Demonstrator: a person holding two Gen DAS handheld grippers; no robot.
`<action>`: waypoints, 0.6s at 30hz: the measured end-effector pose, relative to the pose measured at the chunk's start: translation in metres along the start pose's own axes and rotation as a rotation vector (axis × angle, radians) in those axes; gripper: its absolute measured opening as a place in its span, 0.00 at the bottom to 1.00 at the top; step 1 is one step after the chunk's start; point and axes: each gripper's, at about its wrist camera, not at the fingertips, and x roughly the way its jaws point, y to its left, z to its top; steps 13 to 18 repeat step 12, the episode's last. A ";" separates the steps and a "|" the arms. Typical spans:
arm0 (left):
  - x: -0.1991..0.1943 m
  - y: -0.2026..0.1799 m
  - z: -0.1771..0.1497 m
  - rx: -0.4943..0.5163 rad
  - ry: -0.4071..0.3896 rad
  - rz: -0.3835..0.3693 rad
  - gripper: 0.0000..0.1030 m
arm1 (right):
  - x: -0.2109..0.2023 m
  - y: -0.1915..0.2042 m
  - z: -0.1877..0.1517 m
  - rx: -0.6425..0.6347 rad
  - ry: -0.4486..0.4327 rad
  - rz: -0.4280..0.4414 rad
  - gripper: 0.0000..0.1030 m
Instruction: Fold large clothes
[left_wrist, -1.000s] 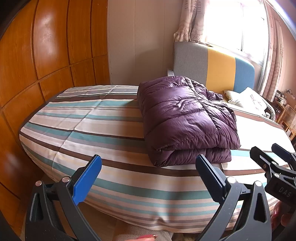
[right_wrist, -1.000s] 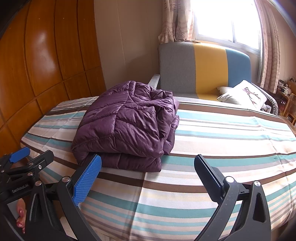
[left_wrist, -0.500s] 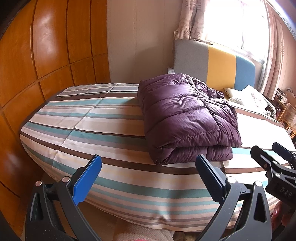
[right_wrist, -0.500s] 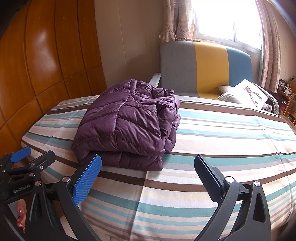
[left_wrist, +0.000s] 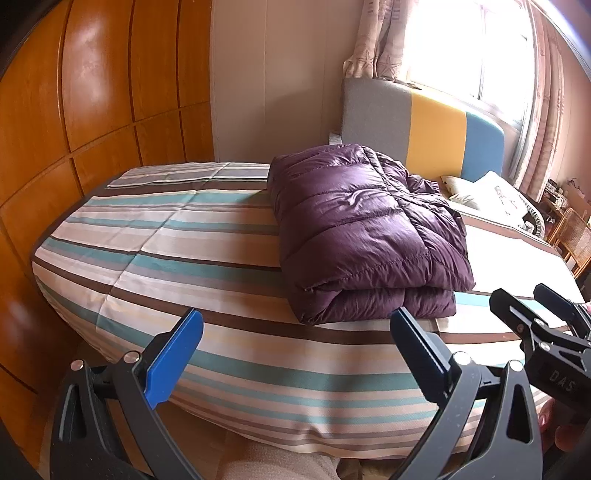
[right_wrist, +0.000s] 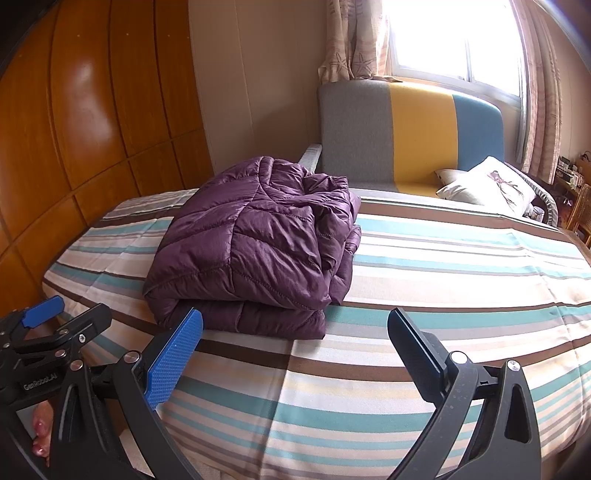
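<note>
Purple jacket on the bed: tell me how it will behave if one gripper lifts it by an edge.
The jacket looks puffy and quilted, so it is probably light for its bulk. It is soft, so lifted by one edge it would likely sag and unfold. Its shiny fabric suggests that the layers may slide apart. Both grippers, left and right, are open and short of it.

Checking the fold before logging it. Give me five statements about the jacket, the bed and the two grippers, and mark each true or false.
1. The purple jacket lies folded on the striped bed. True.
2. The left gripper is shut on the jacket. False: it is open and holds nothing.
3. The right gripper is open. True.
4. The jacket hangs over the headboard. False: it lies on the bed, short of it.
5. A pillow lies by the headboard. True.
</note>
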 end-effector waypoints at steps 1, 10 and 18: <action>0.000 -0.001 0.000 0.005 -0.002 0.001 0.98 | 0.001 0.000 0.000 0.000 0.002 0.001 0.97; 0.009 -0.001 -0.002 0.001 0.033 0.001 0.98 | 0.009 -0.004 -0.001 0.015 0.021 -0.001 0.97; 0.015 -0.001 -0.003 0.005 0.048 0.012 0.98 | 0.014 -0.006 -0.002 0.019 0.030 -0.004 0.97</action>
